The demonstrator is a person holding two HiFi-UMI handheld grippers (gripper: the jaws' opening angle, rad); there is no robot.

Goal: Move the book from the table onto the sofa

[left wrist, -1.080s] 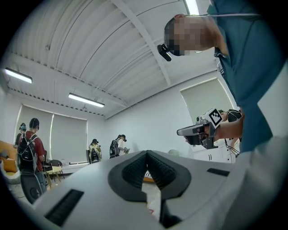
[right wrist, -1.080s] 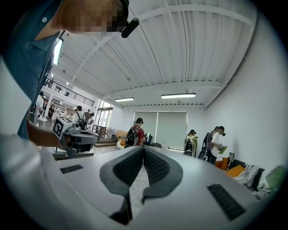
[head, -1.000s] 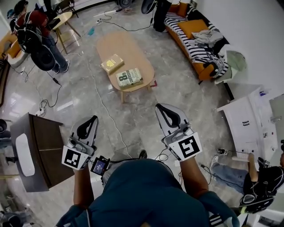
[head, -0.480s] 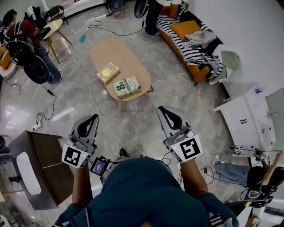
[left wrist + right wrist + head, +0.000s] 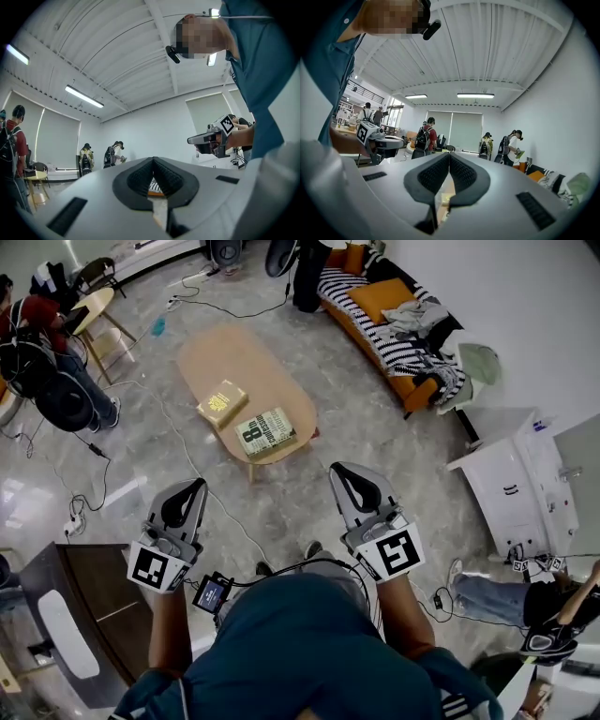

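Hovering short of table [image 5: 225, 348] | left gripper [image 5: 197, 487] jaws closed, empty | right gripper [image 5: 339, 469] jaws closed, empty | white book [image 5: 265, 431] on table

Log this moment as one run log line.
stage: pre-grasp | left gripper: shut, empty | right gripper: shut, empty | white book, yellow book: on table | sofa: beyond table

The person holds both grippers out in front, side by side and well apart. The left gripper [image 5: 192, 491] points forward and level. Its jaws are pressed together with nothing between them. The right gripper [image 5: 342, 472] points the same way, and its jaws are together and empty too. A marker cube [image 5: 155, 568] sits at the back end of each gripper, near the hand. The left forearm [image 5: 169, 634] and the right forearm [image 5: 405, 615] are bare and reach forward from the body.
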